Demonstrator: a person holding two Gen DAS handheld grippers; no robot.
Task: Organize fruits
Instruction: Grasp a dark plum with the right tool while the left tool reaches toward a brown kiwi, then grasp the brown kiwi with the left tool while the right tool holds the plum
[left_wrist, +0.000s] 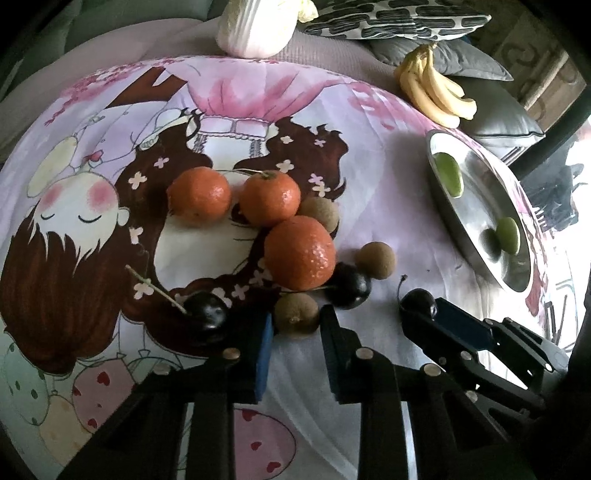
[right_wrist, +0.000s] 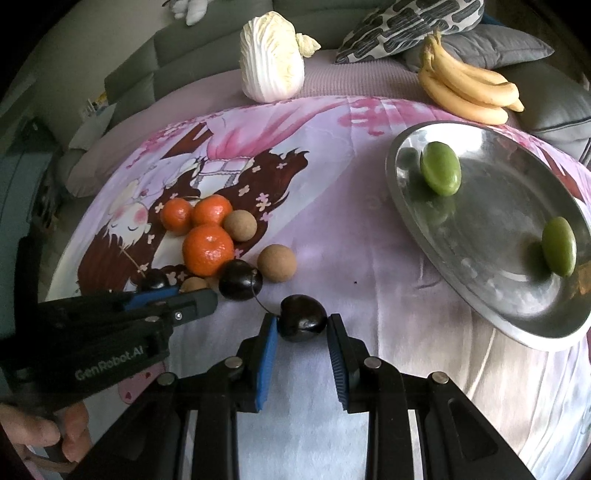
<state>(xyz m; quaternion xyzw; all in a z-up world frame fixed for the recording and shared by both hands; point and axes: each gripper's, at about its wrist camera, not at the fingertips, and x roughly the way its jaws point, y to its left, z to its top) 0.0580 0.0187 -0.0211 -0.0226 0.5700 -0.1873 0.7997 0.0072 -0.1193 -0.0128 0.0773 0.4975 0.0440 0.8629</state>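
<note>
The right gripper (right_wrist: 301, 328) has its blue-padded fingers apart around a dark glossy cherry (right_wrist: 303, 323) lying on the pink cartoon-printed bedspread (right_wrist: 332, 177); the pads look just beside the fruit, though whether they touch it is hard to tell. The left gripper (left_wrist: 297, 325) likewise stands with fingers apart on either side of a small brown round longan (left_wrist: 296, 315), at the near edge of the cluster of three orange tangerines (left_wrist: 299, 253).

The likely trouble is the cherry's roundness and slick skin: a squeeze off its middle could squirt it forward or roll it across the soft cloth, and too hard a pinch would bruise it. The left fingers, closing, could nudge the neighbouring tangerine or the second dark cherry (left_wrist: 349, 290).

The held-for cherry is nearly spherical, with no clear long axis; its thin stem (right_wrist: 264, 301) curves away to the upper left. The shiny steel oval tray (right_wrist: 417, 218), carrying two green oval fruits (right_wrist: 440, 173), sits to the right.
</note>
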